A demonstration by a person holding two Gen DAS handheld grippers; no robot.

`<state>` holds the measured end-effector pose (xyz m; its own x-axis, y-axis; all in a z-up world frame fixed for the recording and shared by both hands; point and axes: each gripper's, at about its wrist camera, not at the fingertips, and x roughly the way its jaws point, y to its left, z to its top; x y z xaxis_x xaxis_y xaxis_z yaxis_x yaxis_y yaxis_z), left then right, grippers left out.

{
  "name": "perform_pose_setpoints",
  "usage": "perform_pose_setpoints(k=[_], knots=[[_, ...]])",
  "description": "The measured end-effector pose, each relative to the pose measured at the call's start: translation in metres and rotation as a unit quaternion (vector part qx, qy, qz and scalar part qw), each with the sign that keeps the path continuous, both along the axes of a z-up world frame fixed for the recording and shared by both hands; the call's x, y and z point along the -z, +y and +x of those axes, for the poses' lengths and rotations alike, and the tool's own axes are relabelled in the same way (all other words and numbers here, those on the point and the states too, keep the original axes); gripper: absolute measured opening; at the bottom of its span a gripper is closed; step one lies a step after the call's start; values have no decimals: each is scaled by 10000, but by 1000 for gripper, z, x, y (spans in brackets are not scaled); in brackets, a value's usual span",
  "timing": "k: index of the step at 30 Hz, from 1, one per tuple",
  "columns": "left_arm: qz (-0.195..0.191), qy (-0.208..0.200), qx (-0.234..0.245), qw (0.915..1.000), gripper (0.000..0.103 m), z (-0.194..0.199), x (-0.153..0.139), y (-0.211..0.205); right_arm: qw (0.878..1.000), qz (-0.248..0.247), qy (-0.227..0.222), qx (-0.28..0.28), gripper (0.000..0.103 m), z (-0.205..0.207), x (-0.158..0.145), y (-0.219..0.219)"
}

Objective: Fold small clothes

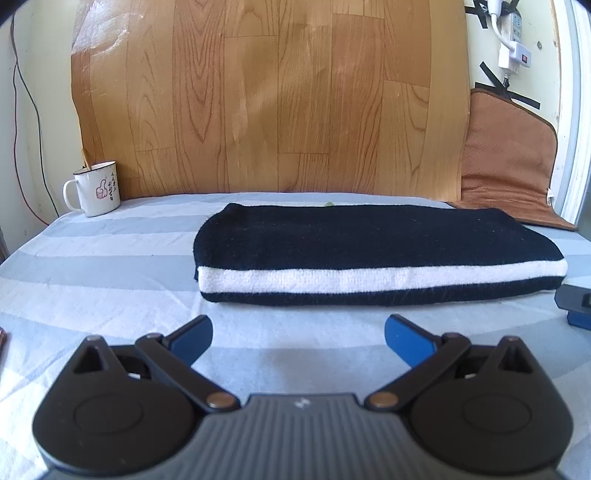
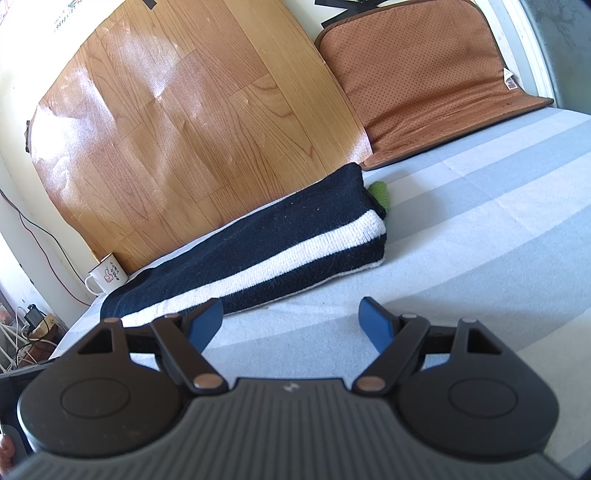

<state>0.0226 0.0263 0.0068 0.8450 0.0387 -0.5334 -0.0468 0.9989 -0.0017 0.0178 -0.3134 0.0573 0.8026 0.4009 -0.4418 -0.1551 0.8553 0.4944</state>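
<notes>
At the far left of the left wrist view a white enamel mug (image 1: 96, 188) stands on the striped bedsheet (image 1: 92, 280), close to the wood-grain sheet (image 1: 266, 92) that leans on the wall behind. To the right of the mug, a folded black sweater (image 1: 376, 254) with one white band lies flat on the bedsheet, its long folded edge facing the camera. The left gripper (image 1: 298, 334) sits low in front of that edge, its blue fingers (image 1: 195, 338) spread wide with nothing between them; the sweater lies just beyond the fingertips and apart from them. Further right a brown cushion (image 1: 506, 162) leans at the wall, and a power strip (image 1: 511, 33) is taped above it. In the right wrist view the same sweater (image 2: 258, 251) runs diagonally from the mug (image 2: 105, 277) toward the cushion (image 2: 424, 74). The right gripper (image 2: 291, 319) is also spread wide and holds nothing; the sweater lies ahead and to its left, its near edge close beside the left fingertip, though contact cannot be judged. Something small and green (image 2: 380, 192), perhaps knitted, peeks out behind the sweater's far end.
</notes>
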Motion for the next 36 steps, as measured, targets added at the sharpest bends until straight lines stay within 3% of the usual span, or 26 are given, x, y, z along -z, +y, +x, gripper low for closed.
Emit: perform_pose_setpoints(k=[10, 36], knots=[[151, 10, 27, 9999, 103, 0, 0, -3, 10000, -1, 2, 0, 83, 0, 0, 0], [16, 96, 164, 9998, 103, 2, 2, 2, 10000, -7, 3, 3, 83, 0, 0, 1]])
